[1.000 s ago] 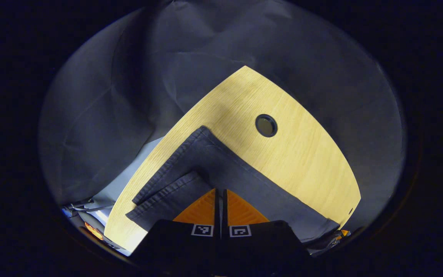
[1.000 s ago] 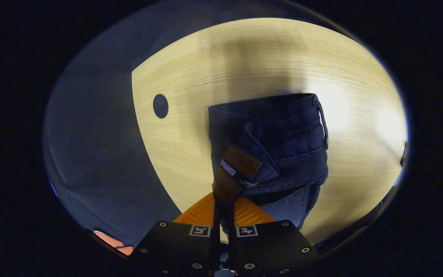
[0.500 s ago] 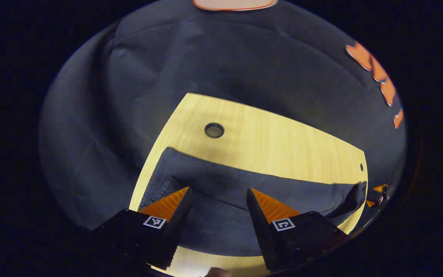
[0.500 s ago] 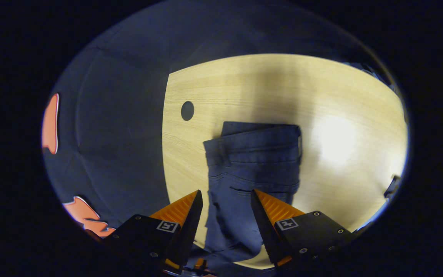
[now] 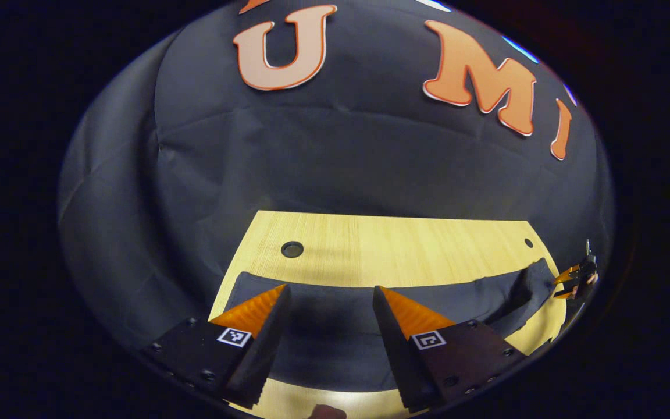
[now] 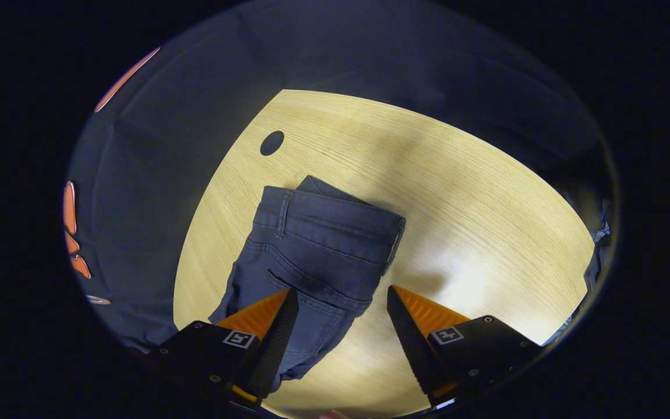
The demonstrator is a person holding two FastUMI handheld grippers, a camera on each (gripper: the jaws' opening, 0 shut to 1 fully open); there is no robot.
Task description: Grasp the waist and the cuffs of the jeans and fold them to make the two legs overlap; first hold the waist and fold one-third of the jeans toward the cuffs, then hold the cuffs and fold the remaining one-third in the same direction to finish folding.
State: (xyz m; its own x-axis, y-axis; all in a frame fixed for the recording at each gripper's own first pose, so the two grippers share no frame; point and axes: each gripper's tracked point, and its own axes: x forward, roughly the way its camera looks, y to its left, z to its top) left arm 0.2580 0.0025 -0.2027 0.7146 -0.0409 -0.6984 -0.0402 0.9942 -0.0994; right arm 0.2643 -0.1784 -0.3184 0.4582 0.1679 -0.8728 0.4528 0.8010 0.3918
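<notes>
**Both grippers open and empty, jeans flat on the table after the leg-over-leg fold**

Both tools hold nothing. Left gripper [image 5: 329, 297]: jaws spread wide, raised above the cloth, no denim between the fingers. Right gripper [image 6: 341, 299]: jaws likewise spread wide, clear of the fabric, nothing gripped.

Jeans [image 6: 317, 244]: lying on the wooden table [image 6: 457, 192], not held by either tool. In the right gripper view the waist [image 6: 341, 212] end lies away from the camera, waistband and a back pocket visible, with a single leg-width of denim running back toward the gripper; a second layer peeks out at the far corner of the waistband. In the left gripper view the jeans [image 5: 335, 326] appear as one long dark strip across the near part of the table [image 5: 399, 250], with one end lifted in a small hump at the right edge. Cuffs not clearly distinguishable in either view.

Progress, as judged: the legs look stacked one on the other, so the first fold appears done. Still to do: take the waist and fold a third toward the cuffs, then take the cuffs and fold the last third. Neither gripper is yet placed on the waistband.

A round hole in the table [image 6: 271, 142] lies just beyond the waist end.
</notes>
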